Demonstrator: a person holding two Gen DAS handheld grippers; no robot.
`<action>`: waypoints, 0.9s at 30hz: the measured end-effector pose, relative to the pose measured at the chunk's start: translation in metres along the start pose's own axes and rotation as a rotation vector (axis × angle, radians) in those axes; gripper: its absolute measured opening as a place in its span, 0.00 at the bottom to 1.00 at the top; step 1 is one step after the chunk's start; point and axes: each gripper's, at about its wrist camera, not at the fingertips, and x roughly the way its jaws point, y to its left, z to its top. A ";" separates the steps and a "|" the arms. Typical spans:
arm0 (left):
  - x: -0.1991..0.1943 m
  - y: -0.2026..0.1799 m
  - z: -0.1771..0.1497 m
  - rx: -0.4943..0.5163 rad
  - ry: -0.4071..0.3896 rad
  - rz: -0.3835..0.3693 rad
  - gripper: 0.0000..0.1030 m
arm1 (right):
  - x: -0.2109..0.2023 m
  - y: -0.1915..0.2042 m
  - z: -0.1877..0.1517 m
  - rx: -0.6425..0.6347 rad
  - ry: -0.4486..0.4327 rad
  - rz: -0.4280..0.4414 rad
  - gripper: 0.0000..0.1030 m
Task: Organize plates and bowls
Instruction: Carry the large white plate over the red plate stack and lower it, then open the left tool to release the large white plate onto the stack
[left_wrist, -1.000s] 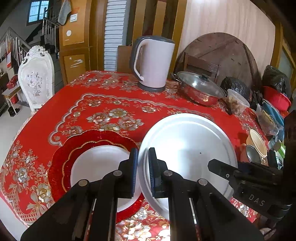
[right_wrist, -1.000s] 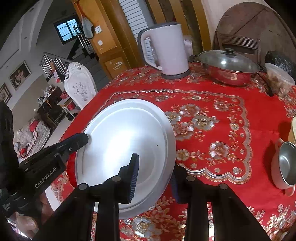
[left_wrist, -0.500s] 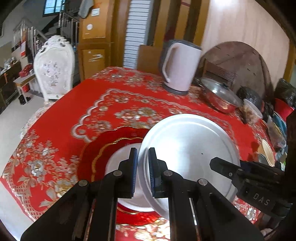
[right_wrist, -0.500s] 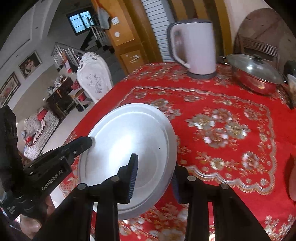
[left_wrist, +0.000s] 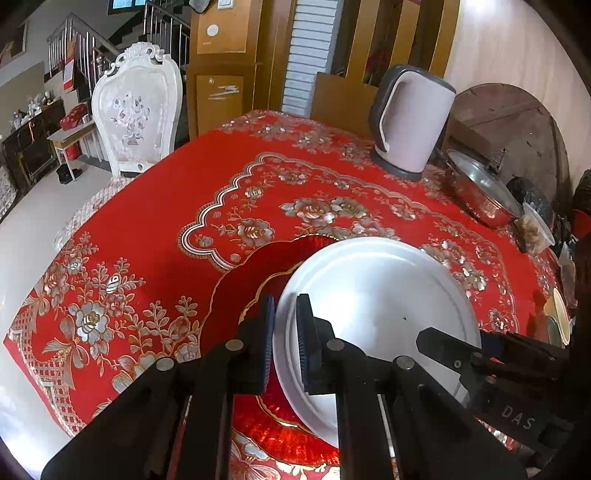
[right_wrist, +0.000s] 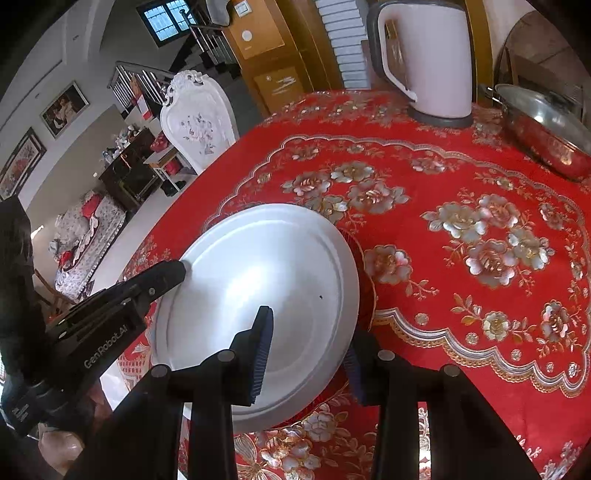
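Both sets of jaws are pinched onto the same big white plate (left_wrist: 380, 306): my left gripper (left_wrist: 285, 347) has its pads nearly together on the near-left rim, one pad above the lip and one below, and my right gripper (right_wrist: 306, 354) clamps the opposite edge with a wider gap, one finger lying over the plate's face and the other tucked under the rim. Plate's up off the cloth, tilted, hovering right over the red gold-trimmed plate (left_wrist: 251, 280) that lies flat on the red floral tablecloth (left_wrist: 155, 221). Looks like I'm stacking white onto red. It reads as stiff and smooth, probably glazed, so the rim will be slippery under the ribbed pads, and it'll chip or crack if it drops onto the plate below. Holding it at two opposite rim points is the right call for something this broad; the lip gives the pads a ridge to bite. Beyond that, a white kettle (left_wrist: 410, 122) and a lidded steel pot (left_wrist: 484, 195) stand well clear at the far side, with a white chair (left_wrist: 136, 118) off the table's corner.
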 end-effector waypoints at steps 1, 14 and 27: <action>0.000 0.000 0.000 0.001 0.001 0.000 0.09 | 0.000 -0.001 -0.001 0.006 0.004 0.005 0.40; 0.000 0.008 0.000 -0.037 -0.008 0.019 0.09 | -0.010 -0.008 -0.005 0.036 -0.011 0.020 0.50; -0.033 -0.050 -0.015 0.071 -0.069 -0.047 0.46 | -0.064 -0.043 -0.031 0.072 -0.133 -0.082 0.66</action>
